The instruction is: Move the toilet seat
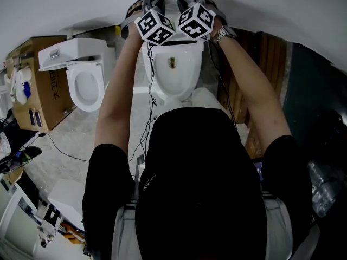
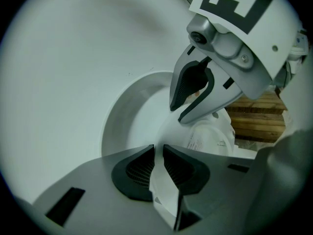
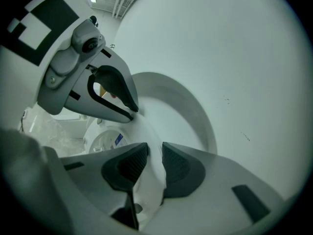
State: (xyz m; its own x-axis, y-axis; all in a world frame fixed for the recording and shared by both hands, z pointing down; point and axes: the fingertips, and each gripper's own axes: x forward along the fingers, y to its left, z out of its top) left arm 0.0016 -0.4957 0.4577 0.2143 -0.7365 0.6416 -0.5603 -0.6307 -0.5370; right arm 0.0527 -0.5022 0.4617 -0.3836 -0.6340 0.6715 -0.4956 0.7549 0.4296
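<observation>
Cluttered floor bearing a white toilet point(image 1: 174, 75). Left gripper point(image 2: 158, 153) and right gripper point(image 3: 155, 153), side by side, each pinch the toilet seat point(image 2: 113, 126) rim; its ring curves ahead of them, and the lid is possibly caught too. Swing both together, evenly, without twisting.

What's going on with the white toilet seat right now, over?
Left gripper and right gripper both shut on rim of white plastic toilet seat. Second white toilet stands off to the side, not in the way.
</observation>
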